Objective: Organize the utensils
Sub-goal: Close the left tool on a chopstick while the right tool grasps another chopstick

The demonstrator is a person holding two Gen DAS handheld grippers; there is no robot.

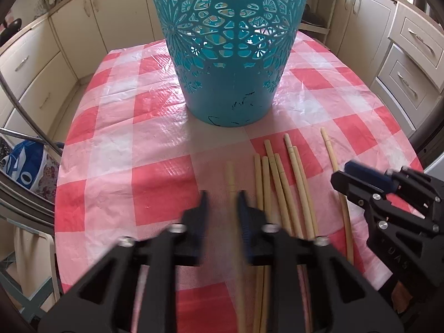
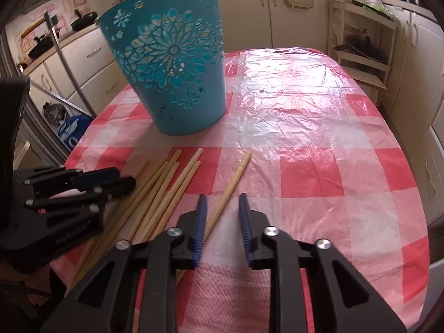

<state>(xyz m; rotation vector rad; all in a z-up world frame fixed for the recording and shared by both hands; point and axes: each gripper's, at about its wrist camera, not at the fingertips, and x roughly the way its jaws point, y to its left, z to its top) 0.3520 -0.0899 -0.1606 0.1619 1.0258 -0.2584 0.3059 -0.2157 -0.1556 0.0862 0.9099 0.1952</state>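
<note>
A tall teal cut-out basket stands upright on the red-checked tablecloth. Several wooden chopsticks lie side by side in front of it. My left gripper sits left of the bundle, jaws drawn in around one blurred chopstick that rests against the right pad. My right gripper is at the bundle's right side. Its jaws are narrowed on a separate chopstick that crosses diagonally and passes under the left finger.
The tablecloth stretches bare to the right of the basket, ending at a rounded table edge. Cream cabinets ring the room. A blue bag and metal tubing sit off the left edge. An open shelf rack stands at the back right.
</note>
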